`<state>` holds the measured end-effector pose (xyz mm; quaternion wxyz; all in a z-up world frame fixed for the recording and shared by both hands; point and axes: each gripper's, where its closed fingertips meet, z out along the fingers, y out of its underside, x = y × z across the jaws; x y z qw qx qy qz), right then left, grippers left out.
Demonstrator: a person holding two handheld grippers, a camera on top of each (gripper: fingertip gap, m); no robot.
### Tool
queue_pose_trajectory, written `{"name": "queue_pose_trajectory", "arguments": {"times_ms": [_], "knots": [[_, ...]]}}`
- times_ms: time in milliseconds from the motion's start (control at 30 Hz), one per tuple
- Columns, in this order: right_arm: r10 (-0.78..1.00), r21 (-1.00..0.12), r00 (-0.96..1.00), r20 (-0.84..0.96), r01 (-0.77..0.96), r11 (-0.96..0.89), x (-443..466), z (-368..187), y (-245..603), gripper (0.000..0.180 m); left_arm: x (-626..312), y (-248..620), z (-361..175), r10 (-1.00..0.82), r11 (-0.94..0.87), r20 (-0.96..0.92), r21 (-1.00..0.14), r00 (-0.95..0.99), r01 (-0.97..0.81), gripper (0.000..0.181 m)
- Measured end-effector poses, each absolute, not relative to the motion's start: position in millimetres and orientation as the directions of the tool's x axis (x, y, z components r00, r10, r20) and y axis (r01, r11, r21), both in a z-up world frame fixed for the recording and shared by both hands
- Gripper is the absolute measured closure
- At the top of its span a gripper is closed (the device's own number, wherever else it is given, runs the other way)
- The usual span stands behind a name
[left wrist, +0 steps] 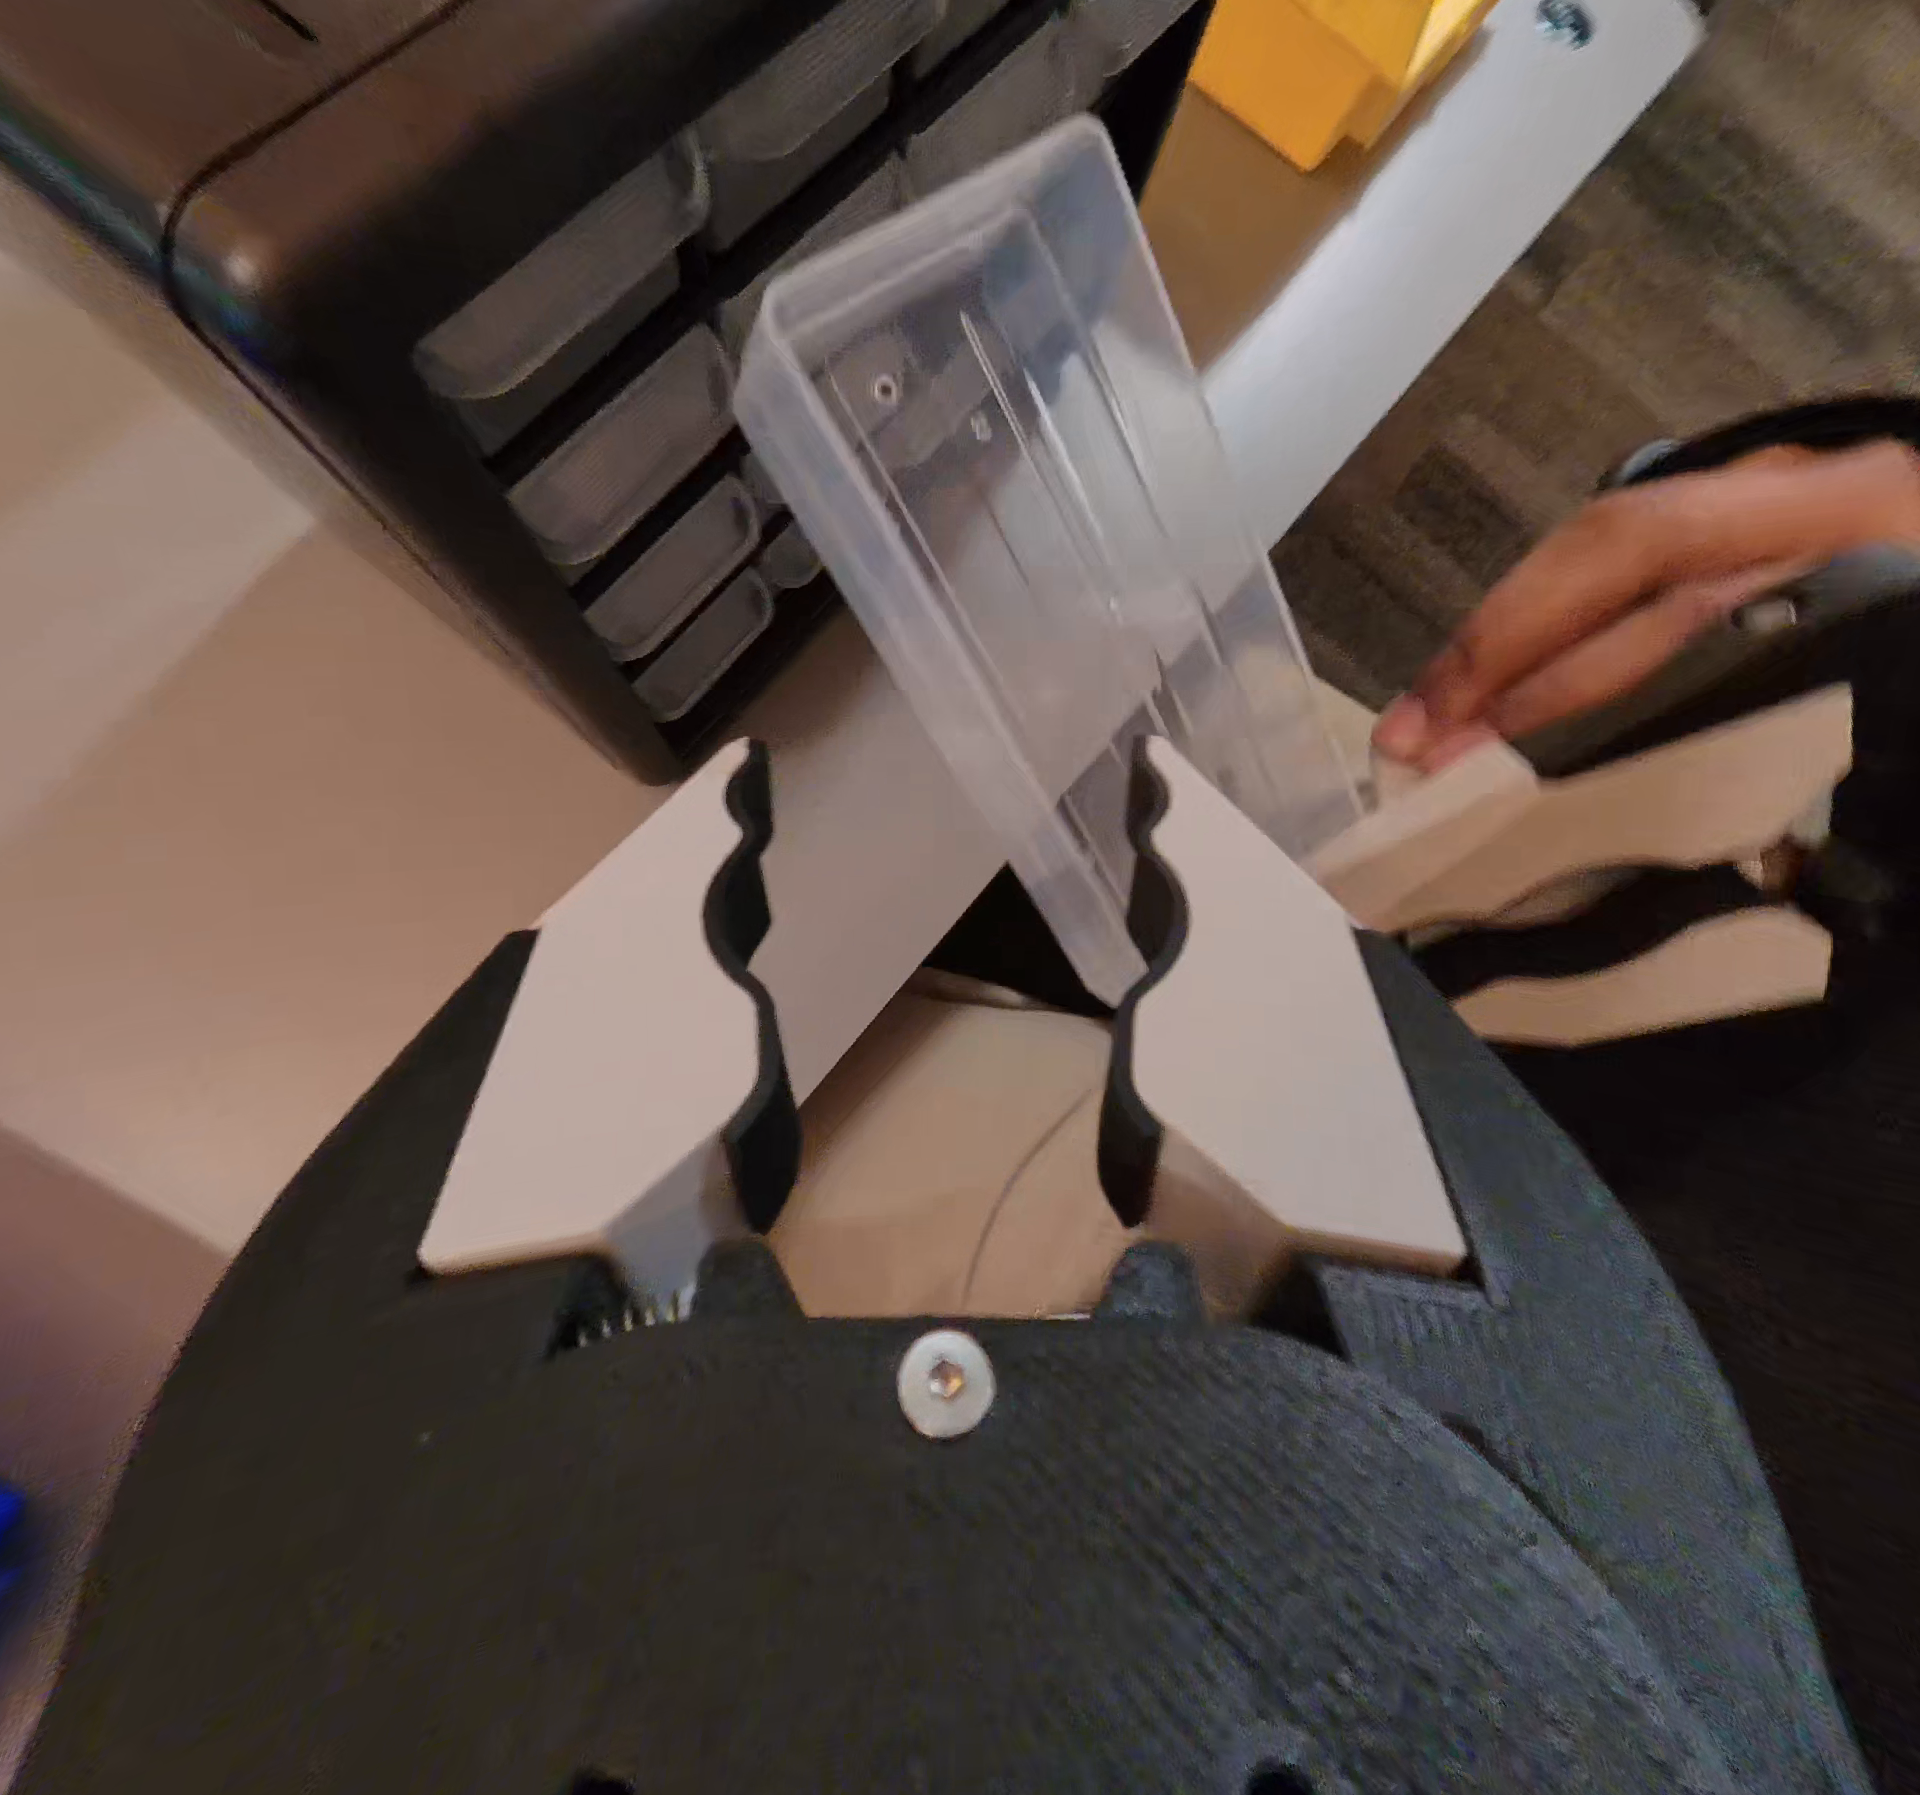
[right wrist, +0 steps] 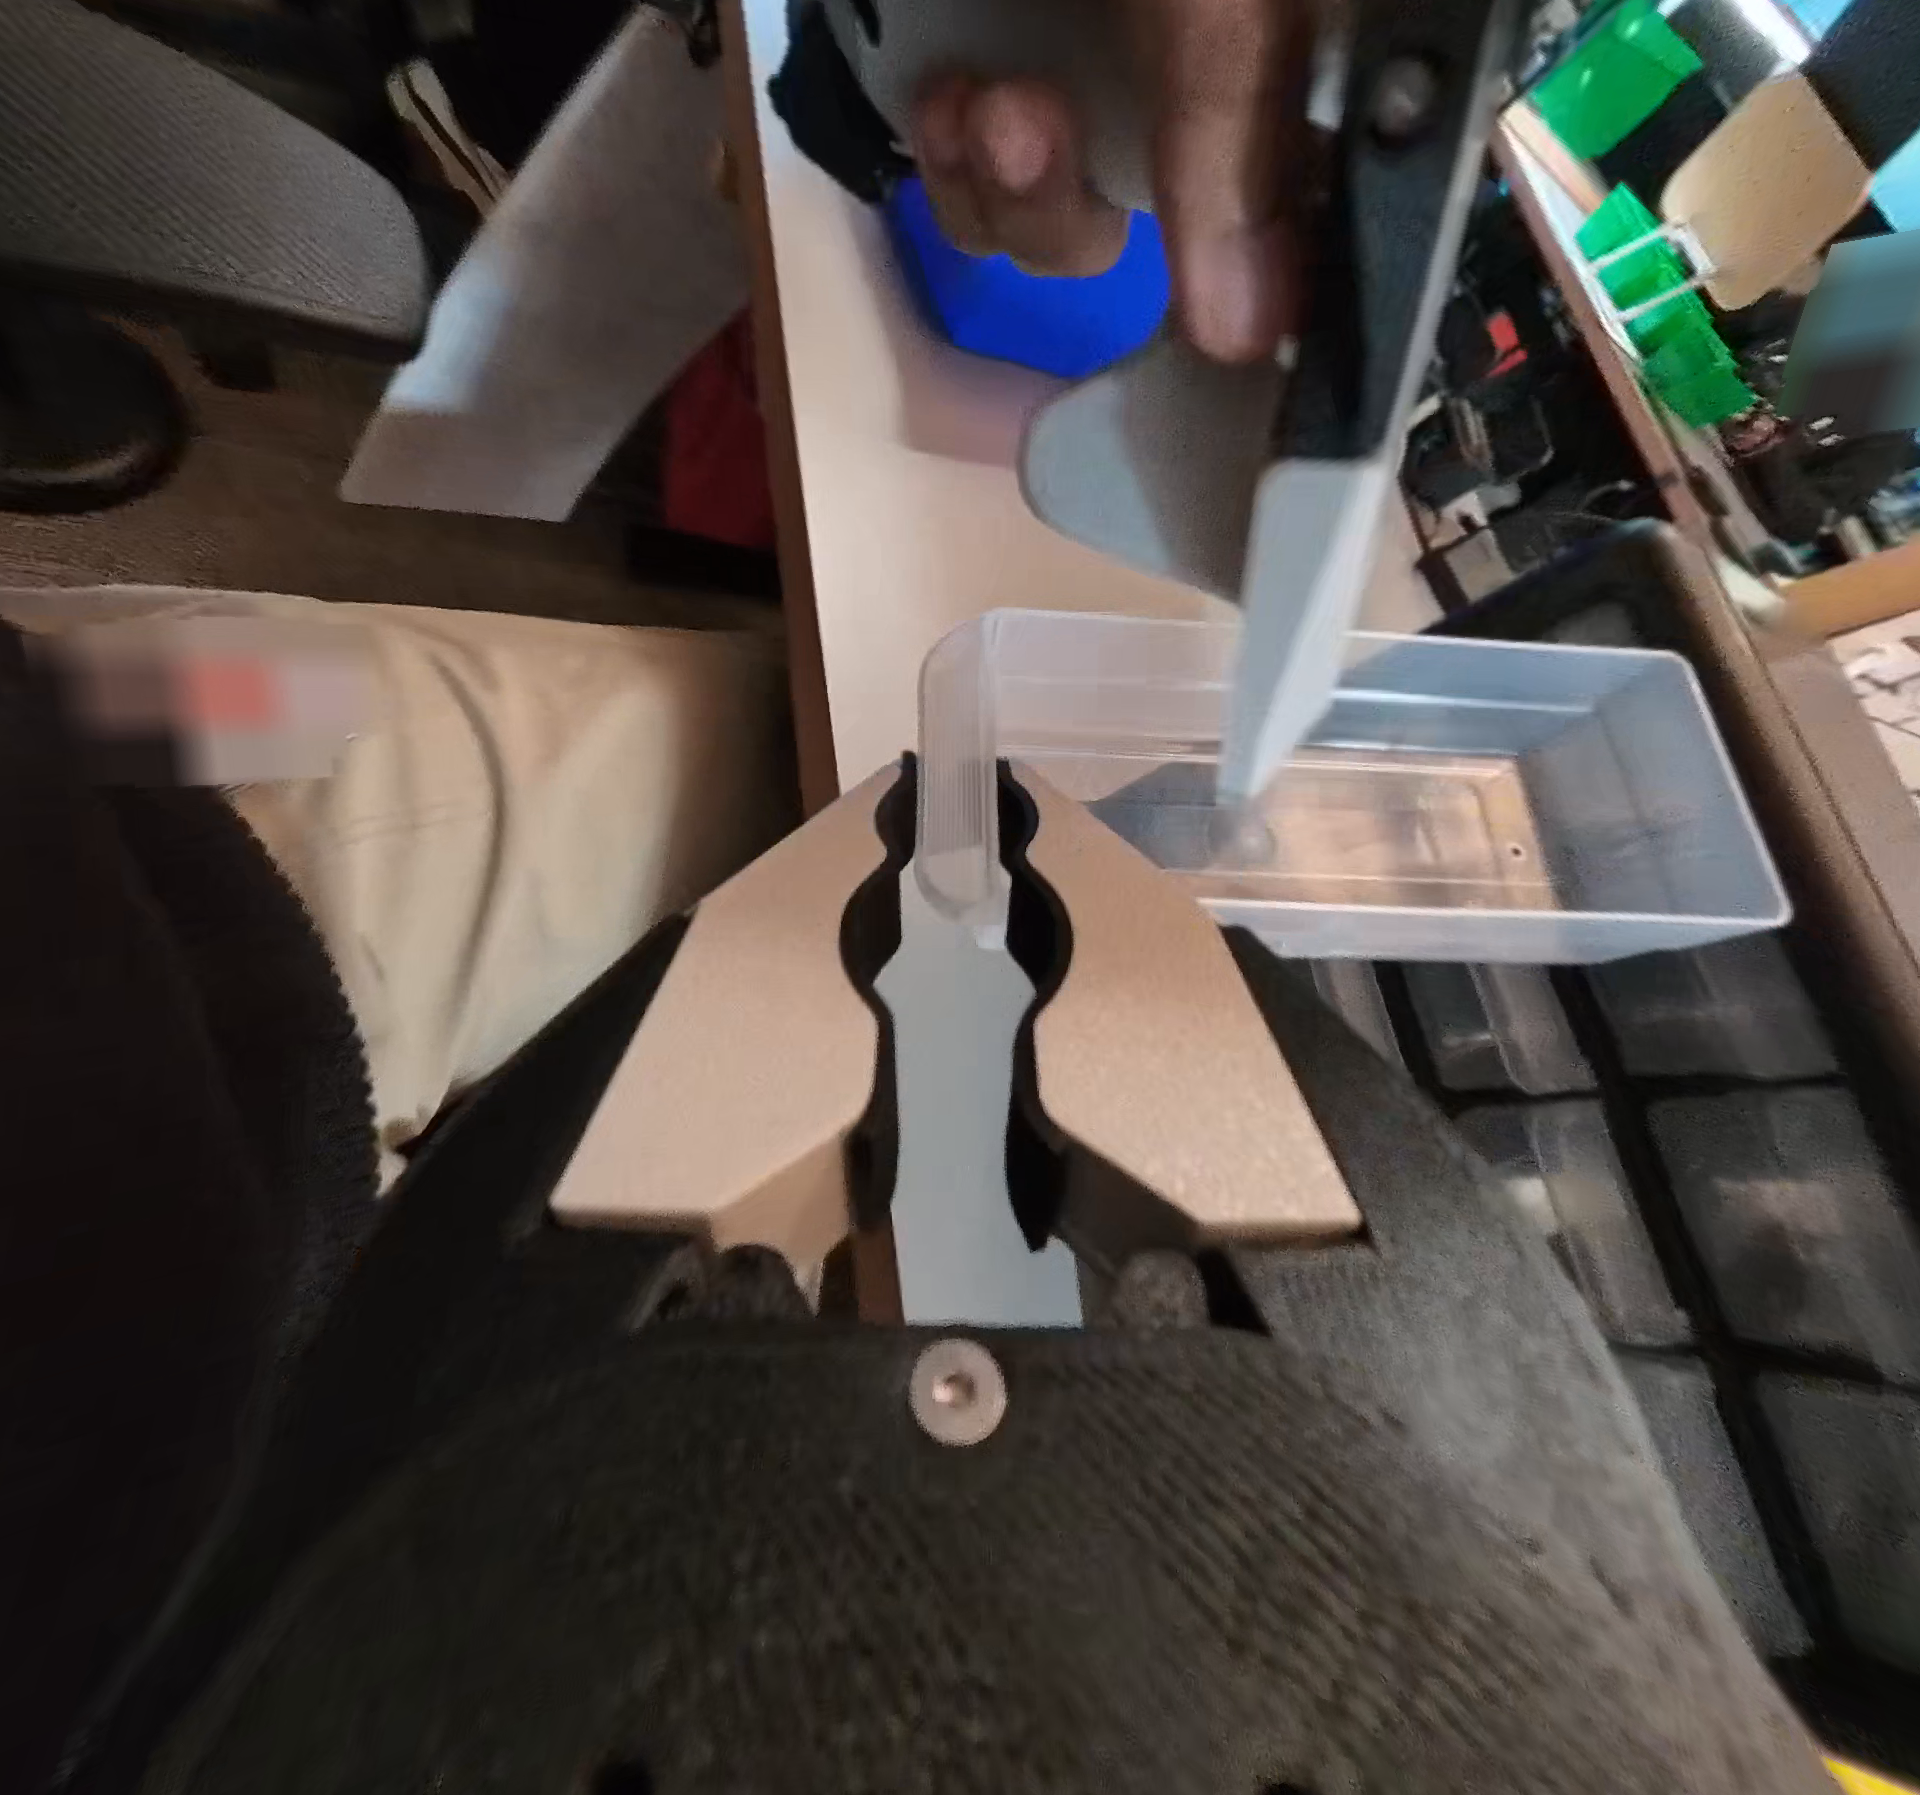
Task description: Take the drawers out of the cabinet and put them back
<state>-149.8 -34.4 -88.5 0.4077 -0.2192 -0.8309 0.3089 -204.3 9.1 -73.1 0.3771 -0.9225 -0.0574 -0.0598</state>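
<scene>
One black cabinet (left wrist: 343,291) with rows of closed drawers stood behind one clear drawer (left wrist: 1029,540) held out in front, the right gripper (right wrist: 958,841) pinching its front lip while the left gripper (left wrist: 945,872), spread, had one fingertip (right wrist: 1247,789) inside the drawer.

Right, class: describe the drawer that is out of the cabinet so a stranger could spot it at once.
Start at the black plastic cabinet filled with small grey drawers. In front of it, the right tongs pinch one clear plastic rectangular drawer by its handle. Unlike the others, it is outside the cabinet.
</scene>
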Motion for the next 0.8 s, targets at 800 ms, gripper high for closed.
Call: {"name": "queue_pose_trajectory", "arguments": {"times_ms": [800], "knots": [[0.596, -0.840, -0.792, -0.131, 0.408, 0.358, -109, -108, 72, 0.167, -206, 35, -159, -0.011, -0.404, 0.134, -0.907, 0.991, 0.118, 0.127]]}}
